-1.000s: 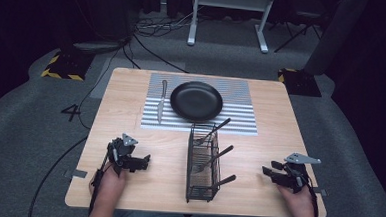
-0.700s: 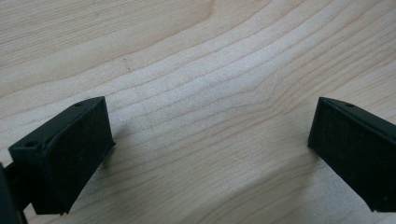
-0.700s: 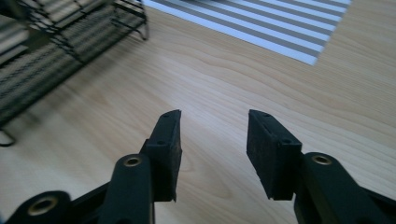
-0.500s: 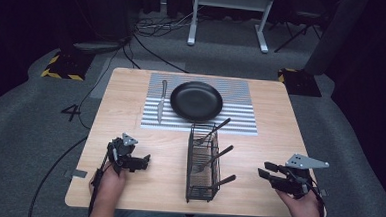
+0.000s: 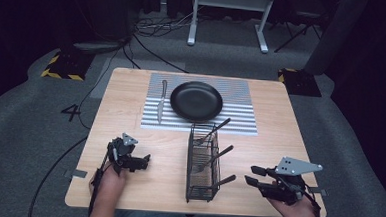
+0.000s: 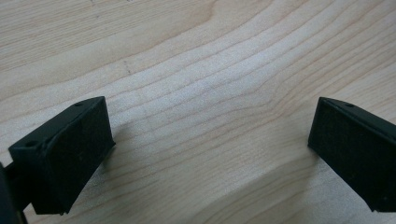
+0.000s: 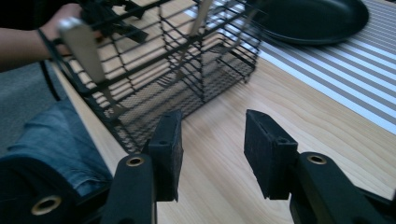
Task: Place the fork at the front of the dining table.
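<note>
Black wire makes the cutlery basket (image 5: 202, 161), and I take it as the landmark: it stands on the bench (image 5: 274, 153) in front of the striped mat (image 5: 240, 118). Three pieces of cutlery (image 5: 217, 157) are in the basket, with their handles leaning out toward your right side. Behind the basket, on the mat, lies the black plate (image 5: 196, 100), and the knife (image 5: 161, 101) lies to the left of the plate.

Your right hand-held gripper (image 5: 257, 176) is to the right of the basket, near the leaning handles but not touching them. Its jaws are partly apart and hold nothing. Your left hand-held gripper (image 5: 140, 162) rests to the left of the basket, with its jaws wide over bare wood, also empty.

I judge the place setting is only begun: plate and knife are laid, the rest of the cutlery waits in the basket. No grasp is made yet.
</note>
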{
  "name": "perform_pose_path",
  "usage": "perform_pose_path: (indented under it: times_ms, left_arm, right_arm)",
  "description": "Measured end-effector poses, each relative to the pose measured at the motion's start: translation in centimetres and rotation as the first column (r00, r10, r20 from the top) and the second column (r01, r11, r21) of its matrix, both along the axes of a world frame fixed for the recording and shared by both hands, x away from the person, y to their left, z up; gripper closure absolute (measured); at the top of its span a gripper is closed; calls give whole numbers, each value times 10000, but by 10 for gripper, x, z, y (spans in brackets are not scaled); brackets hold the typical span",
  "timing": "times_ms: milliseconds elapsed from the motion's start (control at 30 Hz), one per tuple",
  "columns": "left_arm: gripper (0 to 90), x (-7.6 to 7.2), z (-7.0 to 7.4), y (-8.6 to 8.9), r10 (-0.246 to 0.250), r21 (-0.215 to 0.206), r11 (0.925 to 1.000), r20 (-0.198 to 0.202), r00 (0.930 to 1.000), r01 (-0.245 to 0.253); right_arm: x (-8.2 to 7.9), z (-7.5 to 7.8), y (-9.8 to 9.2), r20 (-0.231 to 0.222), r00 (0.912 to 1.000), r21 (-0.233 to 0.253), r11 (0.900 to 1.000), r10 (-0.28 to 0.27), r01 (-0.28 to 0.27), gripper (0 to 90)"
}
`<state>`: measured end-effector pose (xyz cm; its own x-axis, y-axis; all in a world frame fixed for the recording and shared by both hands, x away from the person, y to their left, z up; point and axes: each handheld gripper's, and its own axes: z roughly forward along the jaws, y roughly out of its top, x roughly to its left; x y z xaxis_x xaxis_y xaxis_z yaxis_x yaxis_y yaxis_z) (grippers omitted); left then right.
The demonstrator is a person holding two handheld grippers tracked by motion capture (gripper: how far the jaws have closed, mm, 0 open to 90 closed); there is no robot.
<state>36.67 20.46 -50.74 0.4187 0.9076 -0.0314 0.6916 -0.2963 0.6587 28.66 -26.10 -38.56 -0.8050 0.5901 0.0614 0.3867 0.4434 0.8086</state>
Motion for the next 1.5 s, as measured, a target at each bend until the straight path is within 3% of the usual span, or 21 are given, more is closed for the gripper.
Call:
perform_pose_path:
  times_ms: [200,500,700,933,1133,1500]
  left_arm:
    - [0,0,0,0,1,1,10000,1,10000,-1]
    - [0,0,0,0,10,-12,10000,4,10000,-10]
    - [0,0,0,0,15,-27,10000,-15,10000,-15]
    - [0,0,0,0,17,-10,10000,-1,10000,-17]
    - [0,0,0,0,12,-20,10000,-7,10000,-12]
    - [0,0,0,0,-3,0,10000,1,10000,3]
  right_arm:
    - [-7,6,22,-17,9967,-27,9967,811,-811,571]
    - [-15,7,37,-201,9885,208,9886,1499,-1494,600]
    - [-12,6,49,-432,9802,410,9807,1931,-1914,643]
    - [-6,-1,60,-732,9770,251,9797,2001,-1988,783]
    - [-5,-1,61,-797,9758,421,9788,2034,-2006,801]
    - [-3,7,70,-372,9774,801,9756,2080,-2046,864]
